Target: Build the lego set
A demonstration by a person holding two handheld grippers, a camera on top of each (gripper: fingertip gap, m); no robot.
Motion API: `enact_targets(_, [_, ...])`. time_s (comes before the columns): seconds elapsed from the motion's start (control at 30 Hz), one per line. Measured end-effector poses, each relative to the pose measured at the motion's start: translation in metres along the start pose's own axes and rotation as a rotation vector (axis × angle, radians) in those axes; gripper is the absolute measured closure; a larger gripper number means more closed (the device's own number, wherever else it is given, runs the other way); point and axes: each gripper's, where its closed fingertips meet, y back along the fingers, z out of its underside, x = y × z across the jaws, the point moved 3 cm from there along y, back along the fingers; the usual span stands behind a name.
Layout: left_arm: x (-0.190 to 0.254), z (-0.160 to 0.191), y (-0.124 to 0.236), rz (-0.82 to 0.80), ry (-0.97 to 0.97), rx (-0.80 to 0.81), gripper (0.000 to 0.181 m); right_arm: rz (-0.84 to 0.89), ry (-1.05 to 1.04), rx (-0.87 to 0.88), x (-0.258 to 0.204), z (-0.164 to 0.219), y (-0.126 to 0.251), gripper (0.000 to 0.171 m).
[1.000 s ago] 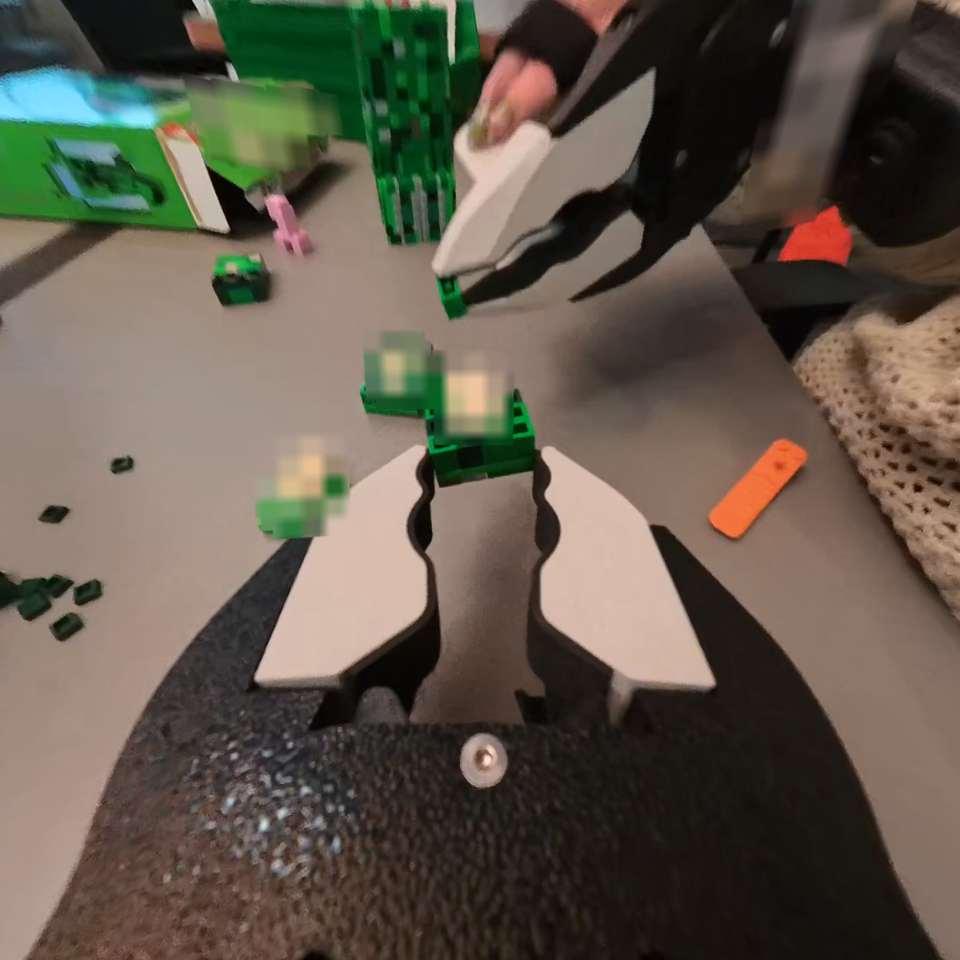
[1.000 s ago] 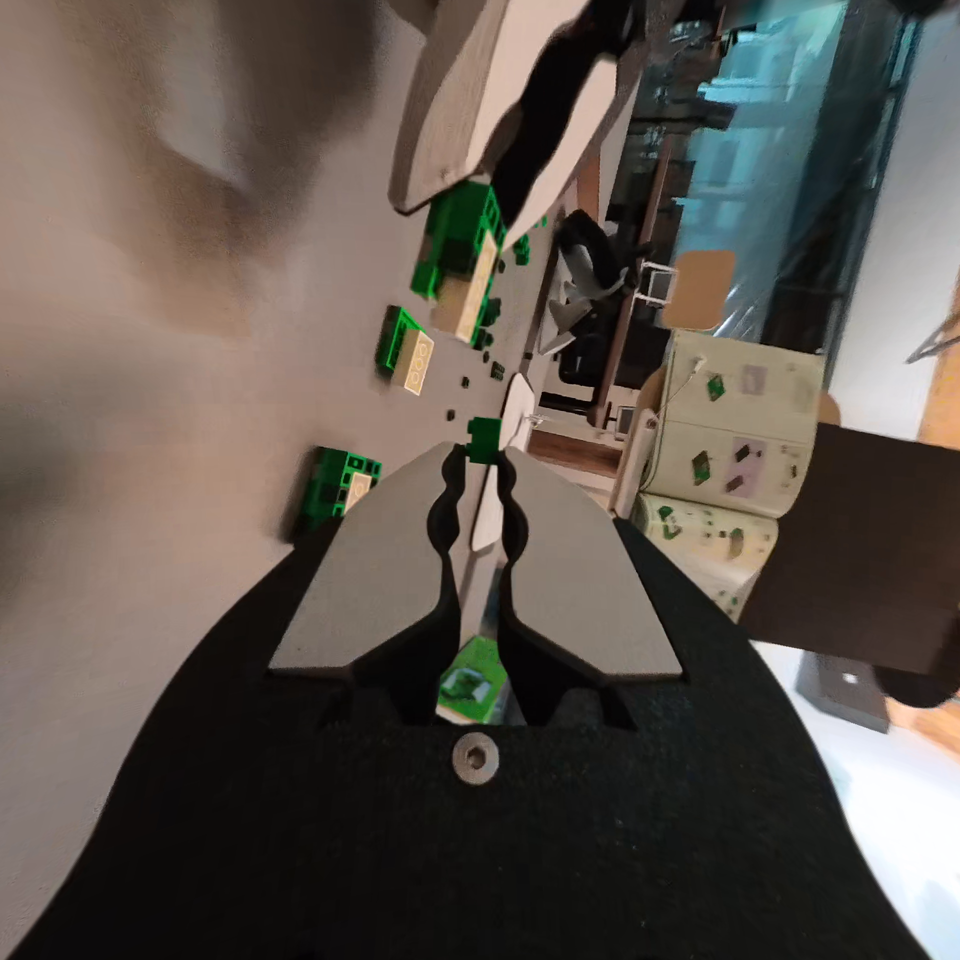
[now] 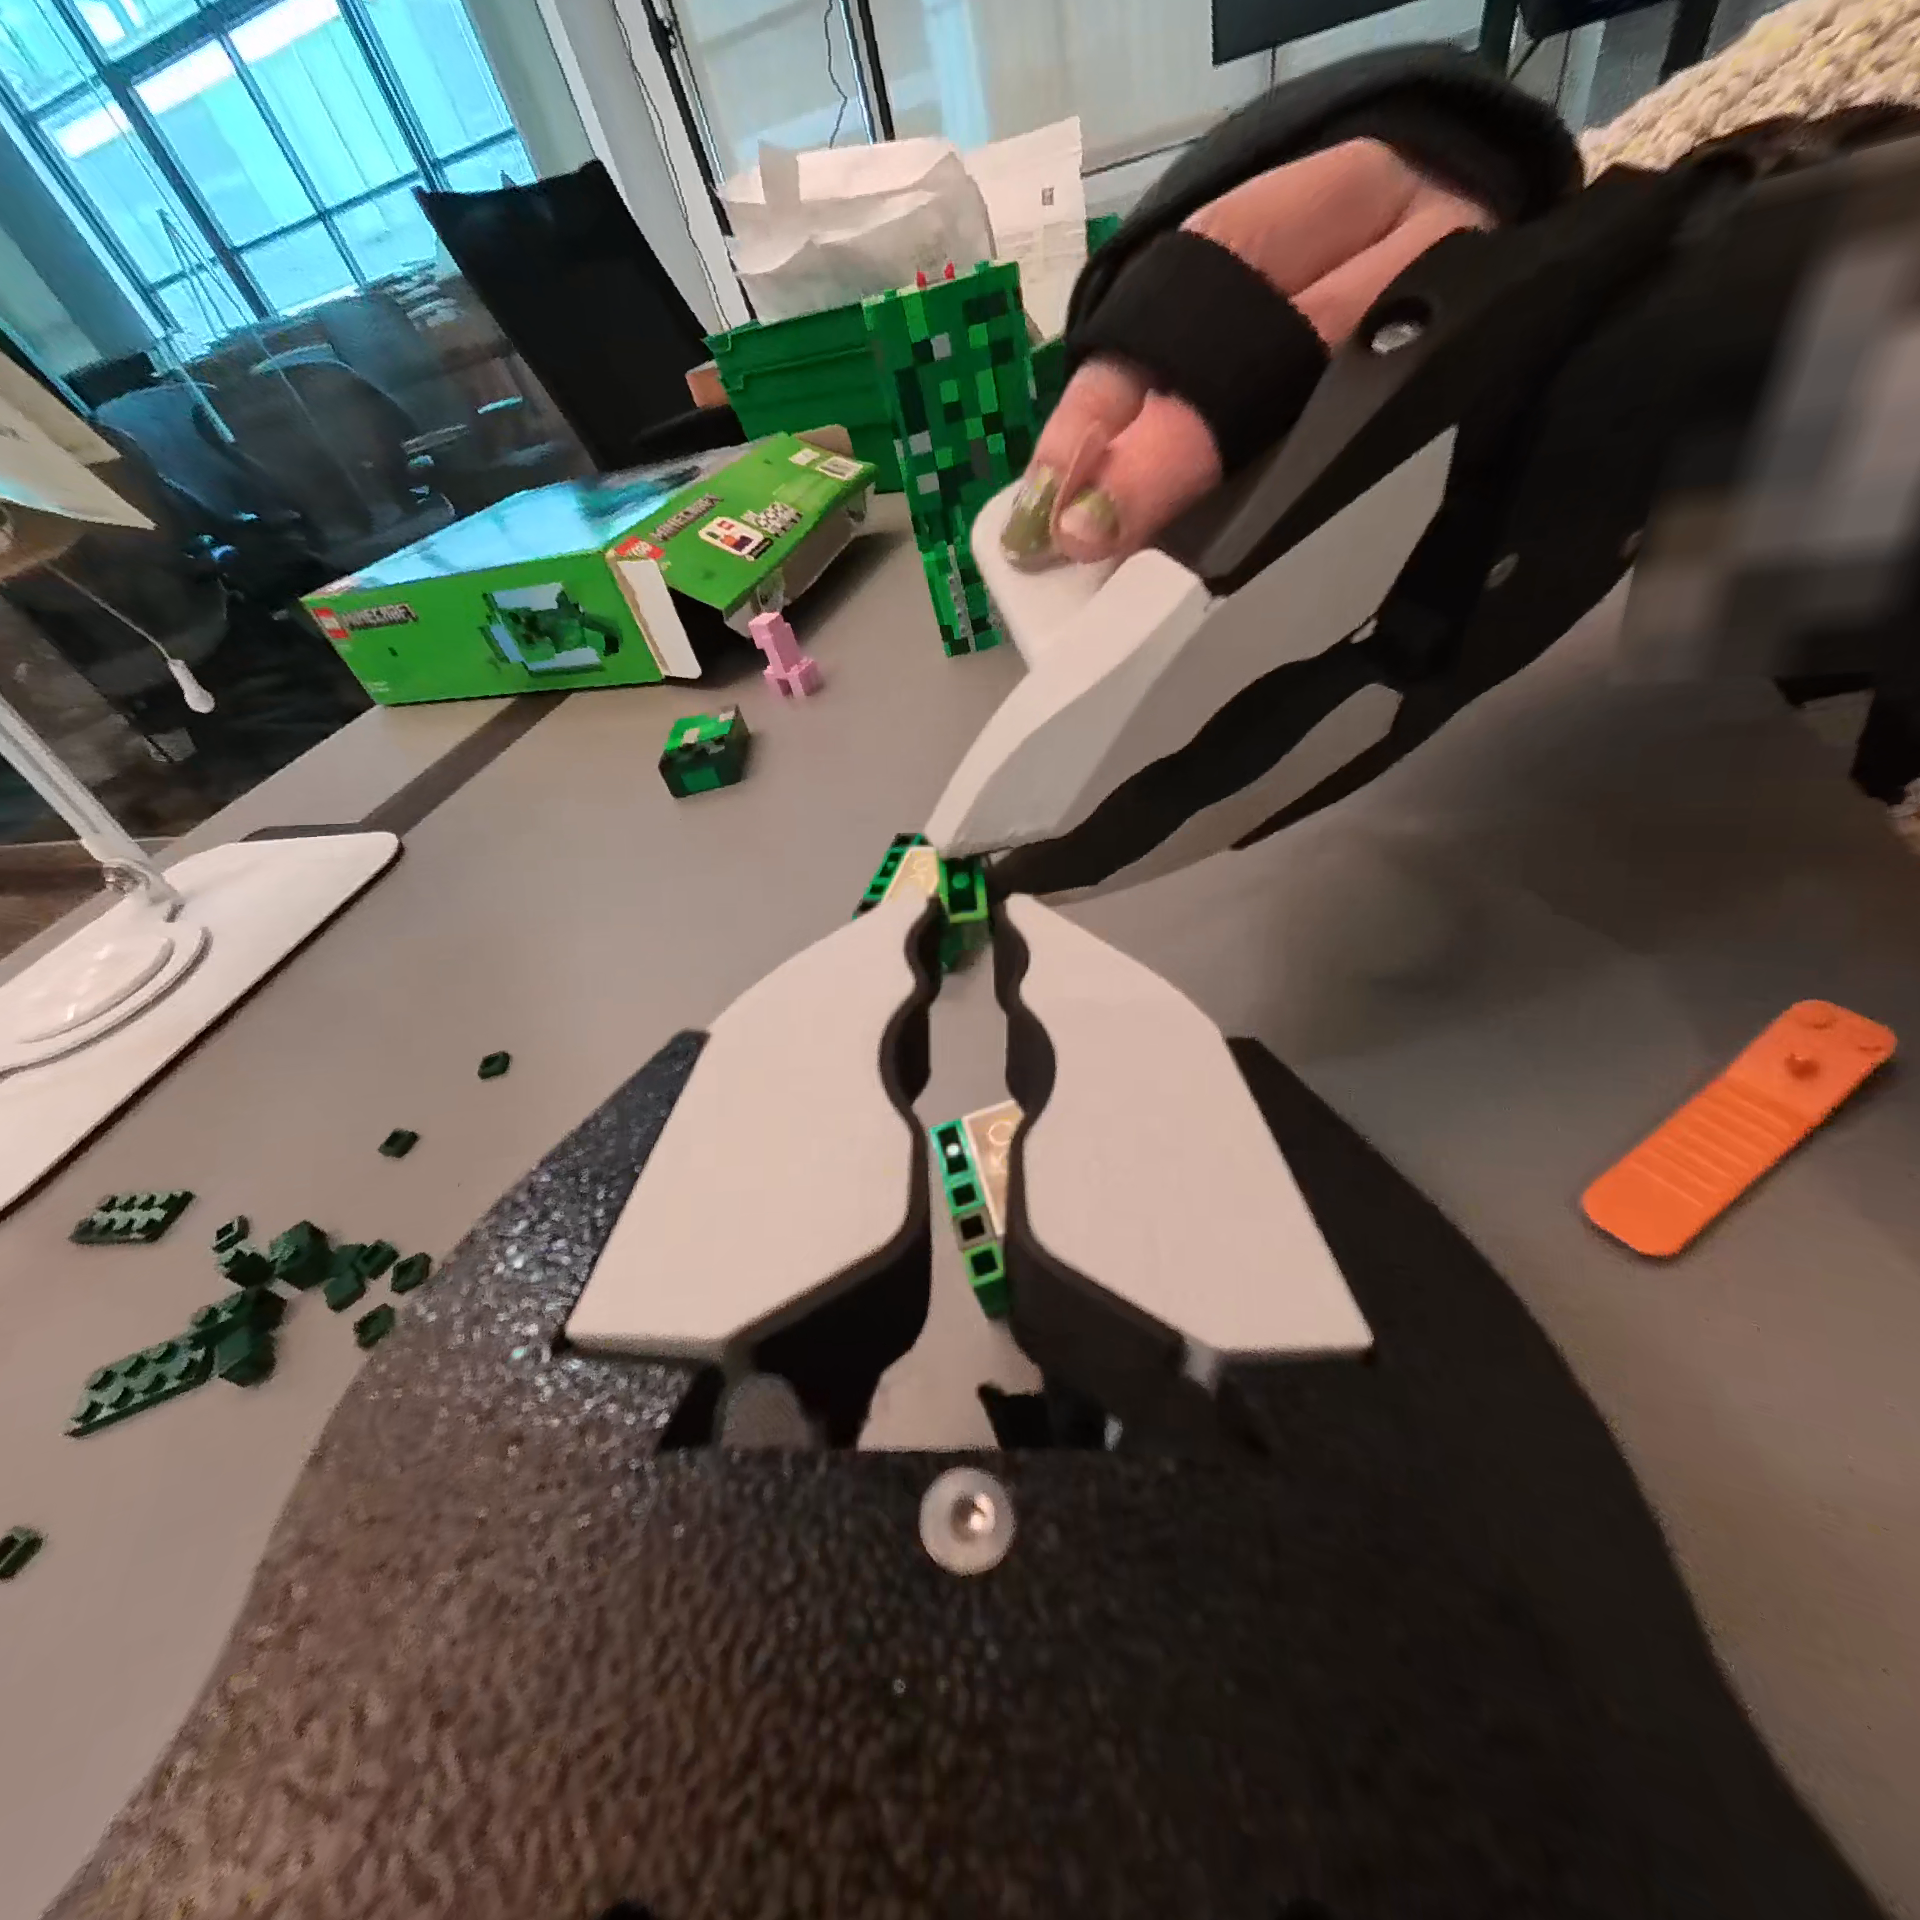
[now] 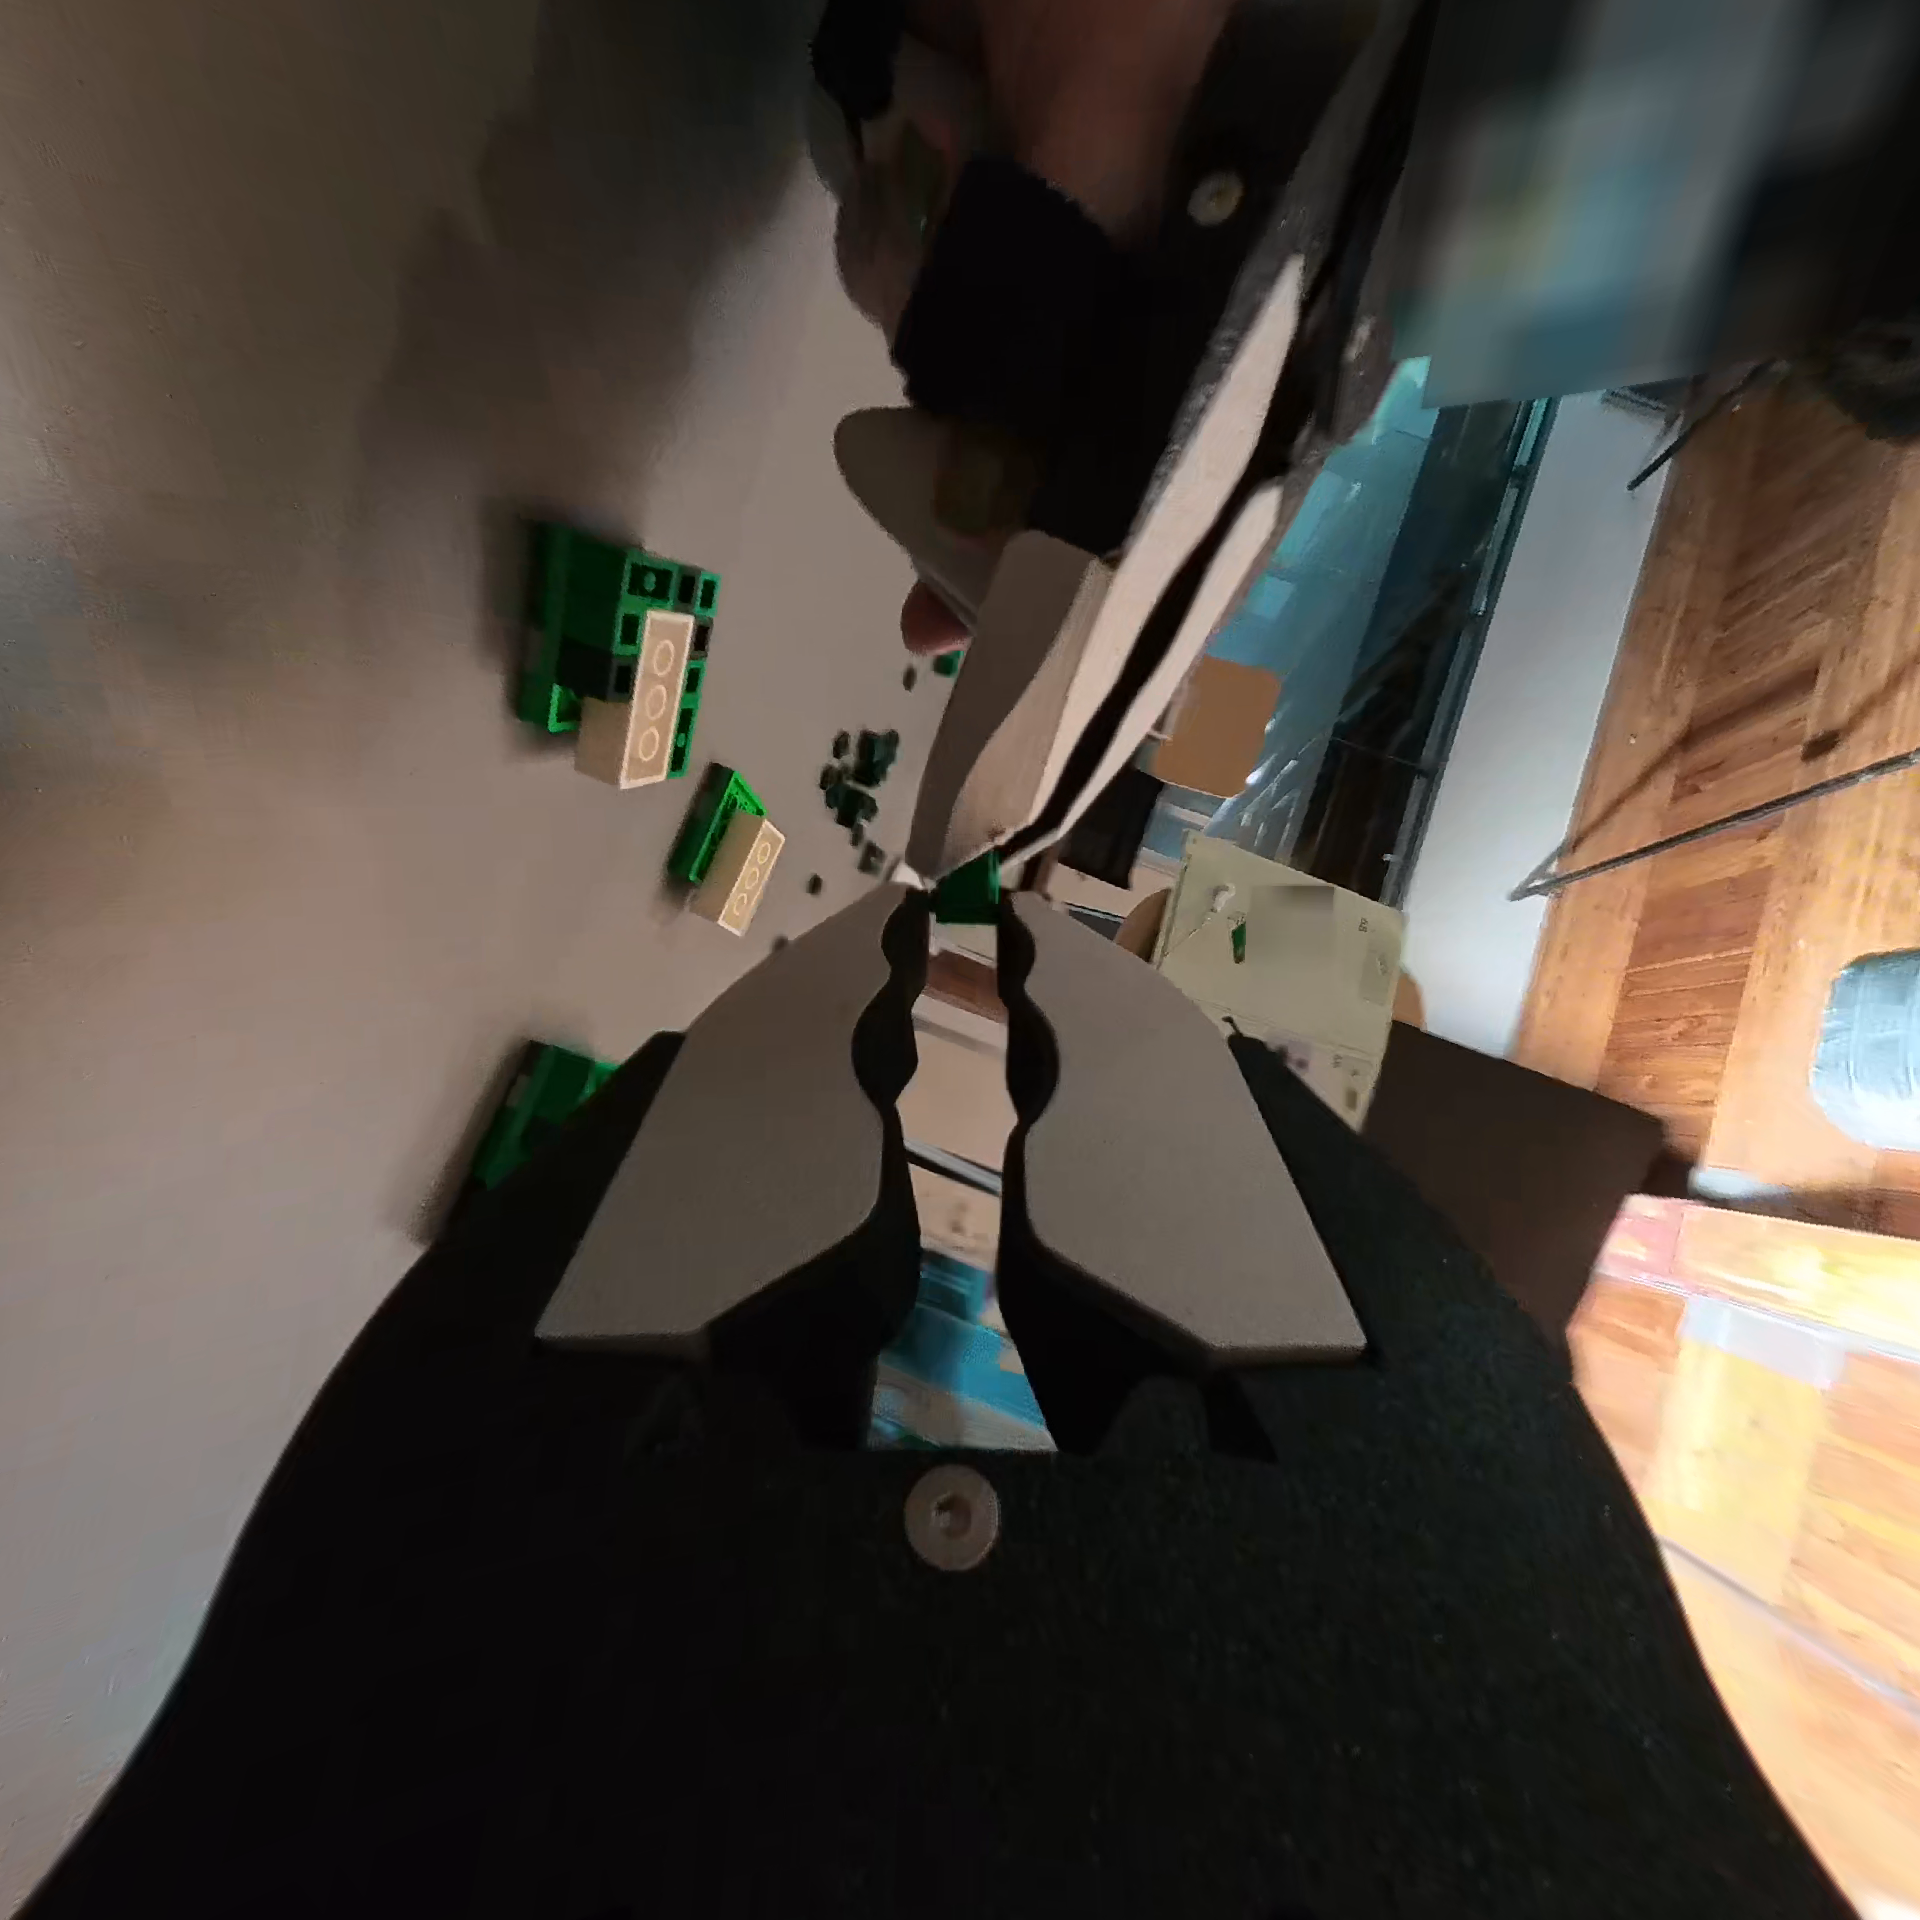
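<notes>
A small green brick (image 3: 964, 902) sits between the tips of both grippers, held above the grey table (image 3: 623, 935). My left gripper (image 3: 961, 925) is closed narrowly on it. My right gripper (image 3: 961, 847) comes in from the upper right, held by a gloved hand (image 3: 1195, 353), and meets it tip to tip. In the right wrist view my right gripper (image 4: 961, 909) is shut on the same brick (image 4: 971, 896), and the left gripper (image 4: 961, 868) reaches down to it. Green-and-tan assemblies (image 4: 623, 665) (image 4: 727, 852) lie on the table; one shows through the left jaws (image 3: 977, 1184).
A green set box (image 3: 499, 613), a tall green block figure (image 3: 961, 416), a pink figure (image 3: 784, 655) and a small green cube (image 3: 707, 748) stand at the back. Loose dark green pieces (image 3: 260, 1288) lie left, beside a white lamp base (image 3: 156, 966). An orange separator tool (image 3: 1745, 1132) lies right.
My left gripper has left the green-and-tan assembly on the table, risen and narrowed. My right gripper has come in with the small green brick until the two sets of tips meet.
</notes>
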Motion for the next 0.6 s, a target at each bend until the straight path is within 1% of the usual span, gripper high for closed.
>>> enact_targets(0.03, [-0.001, 0.000, 0.001, 0.001, -0.008, 0.001, 0.174, -0.027, -0.098, 0.046, -0.001, -0.002, 0.003, 0.156])
enact_targets(0.07, [-0.001, 0.001, 0.001, 0.001, -0.024, 0.003, 0.174, -0.099, -0.261, 0.106, -0.003, -0.003, 0.006, 0.148])
enact_targets(0.13, [0.000, 0.001, 0.003, 0.021, -0.064, 0.013, 0.174, -0.262, -0.657, 0.181, -0.002, 0.001, 0.009, 0.137])
enact_targets(0.2, [0.001, 0.001, 0.004, 0.042, -0.087, 0.021, 0.174, -0.467, -0.991, 0.299, -0.001, 0.001, 0.015, 0.141])
enact_targets(0.23, [0.003, 0.001, 0.004, 0.061, -0.092, 0.024, 0.174, -0.517, -1.116, 0.359, 0.003, 0.000, 0.017, 0.144])
enact_targets(0.27, [0.006, 0.000, 0.005, 0.081, -0.100, 0.031, 0.174, -0.533, -1.192, 0.402, 0.007, 0.000, 0.018, 0.147])
enact_targets(0.33, [0.010, 0.001, 0.004, 0.107, -0.121, 0.024, 0.174, -0.523, -1.221, 0.412, 0.011, 0.002, 0.017, 0.151])
enact_targets(0.47, [0.016, 0.002, 0.003, 0.143, -0.138, 0.013, 0.174, -0.620, -1.200, 0.423, 0.004, -0.009, 0.016, 0.151])
enact_targets(0.6, [0.020, 0.003, 0.002, 0.164, -0.149, 0.002, 0.174, -0.645, -1.213, 0.423, 0.003, -0.010, 0.014, 0.161])
